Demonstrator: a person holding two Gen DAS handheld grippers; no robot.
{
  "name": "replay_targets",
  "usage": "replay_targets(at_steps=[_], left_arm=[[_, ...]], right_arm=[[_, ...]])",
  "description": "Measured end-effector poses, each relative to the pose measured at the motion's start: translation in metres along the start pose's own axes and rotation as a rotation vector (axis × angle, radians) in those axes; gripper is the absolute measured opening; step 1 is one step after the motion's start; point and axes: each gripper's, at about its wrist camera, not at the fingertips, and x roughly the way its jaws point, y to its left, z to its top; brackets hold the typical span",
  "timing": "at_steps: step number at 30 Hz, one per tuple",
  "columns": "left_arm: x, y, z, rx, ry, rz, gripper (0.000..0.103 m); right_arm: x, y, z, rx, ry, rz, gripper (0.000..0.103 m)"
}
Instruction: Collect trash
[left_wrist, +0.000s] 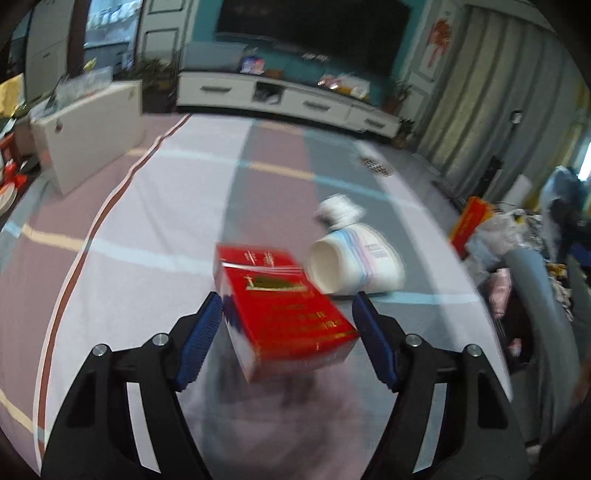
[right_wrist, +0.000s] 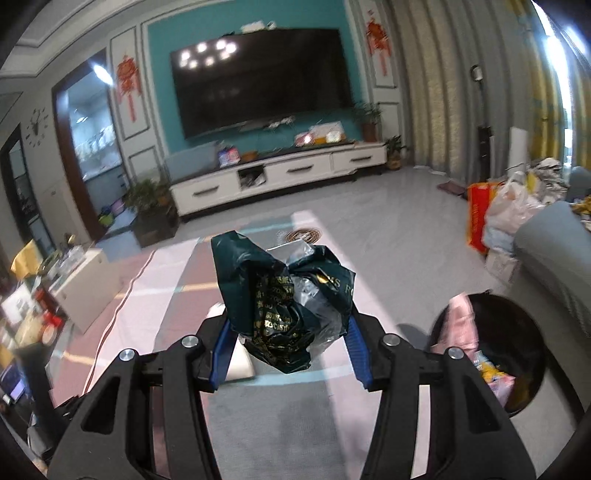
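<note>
A red cigarette box (left_wrist: 284, 314) hangs tilted just above the patterned cloth (left_wrist: 147, 229), casting a shadow below it. My left gripper (left_wrist: 287, 301) is shut on it, its blue pads against the box's two sides. Beyond the box, a white paper cup (left_wrist: 354, 262) lies on its side and a crumpled white tissue (left_wrist: 340, 208) sits behind it. My right gripper (right_wrist: 288, 321) is shut on a crumpled dark green plastic bag (right_wrist: 280, 295) with gold print, held above the cloth. A black trash bin (right_wrist: 517, 325) holding pink wrappers stands low at the right.
A white box (left_wrist: 92, 144) stands at the cloth's left edge. A round patterned dish (right_wrist: 304, 235) sits at the far end. A grey sofa (right_wrist: 554, 251) and piled bags (right_wrist: 506, 210) fill the right side. A white TV cabinet (right_wrist: 280, 173) lines the far wall.
</note>
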Motion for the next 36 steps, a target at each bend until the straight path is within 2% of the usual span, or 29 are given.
replay_targets(at_steps=[3,4,5,6,8,10,12,13,17,18,19,20,23,27,31,34,36], left_arm=[[-0.019,-0.025,0.005,0.039,-0.038,-0.058,0.067],[-0.024,-0.032,0.007,0.048,-0.048,-0.074,0.062],[-0.029,-0.041,0.008,0.056,-0.059,-0.093,0.041],[-0.032,-0.047,0.010,0.063,-0.061,-0.104,0.033],[-0.034,-0.069,0.013,0.104,-0.058,-0.122,0.031],[-0.029,-0.082,0.013,0.131,-0.050,-0.103,0.031],[-0.024,-0.086,0.011,0.117,-0.031,-0.105,0.031],[-0.021,-0.084,0.010,0.096,-0.013,-0.110,0.032],[-0.012,-0.060,0.011,0.015,0.048,-0.074,0.066],[-0.012,-0.053,0.010,0.001,0.062,-0.054,0.070],[-0.011,-0.049,0.009,-0.003,0.075,-0.037,0.082],[-0.012,-0.044,0.006,-0.008,0.088,-0.024,0.086],[-0.006,-0.040,-0.009,0.019,0.171,-0.012,0.094],[0.011,-0.038,-0.039,0.025,0.294,-0.004,0.095],[0.023,-0.039,-0.059,0.019,0.336,-0.019,0.097],[0.027,-0.042,-0.063,0.049,0.328,-0.041,0.099],[0.031,-0.042,-0.064,0.060,0.329,-0.023,0.100]], right_arm=[[-0.018,-0.022,0.007,0.036,-0.044,-0.027,0.053],[-0.024,-0.029,0.008,0.047,-0.059,-0.038,0.053],[-0.031,-0.036,0.010,0.061,-0.076,-0.054,0.053],[-0.036,-0.043,0.011,0.075,-0.092,-0.073,0.053],[-0.046,-0.058,0.011,0.102,-0.120,-0.105,0.053],[-0.050,-0.073,0.011,0.133,-0.127,-0.121,0.053],[-0.050,-0.086,0.009,0.159,-0.122,-0.122,0.053],[-0.049,-0.093,0.008,0.177,-0.117,-0.121,0.053],[-0.045,-0.111,0.004,0.213,-0.094,-0.123,0.053],[-0.043,-0.114,0.003,0.221,-0.086,-0.124,0.053],[-0.041,-0.116,0.001,0.227,-0.078,-0.124,0.053],[-0.040,-0.117,0.001,0.228,-0.071,-0.125,0.053],[-0.036,-0.118,-0.002,0.231,-0.055,-0.126,0.053],[-0.030,-0.121,-0.004,0.230,-0.027,-0.142,0.053],[-0.027,-0.119,-0.005,0.231,-0.018,-0.137,0.053],[-0.027,-0.118,-0.005,0.225,-0.016,-0.131,0.053],[-0.026,-0.118,-0.005,0.224,-0.012,-0.133,0.053]])
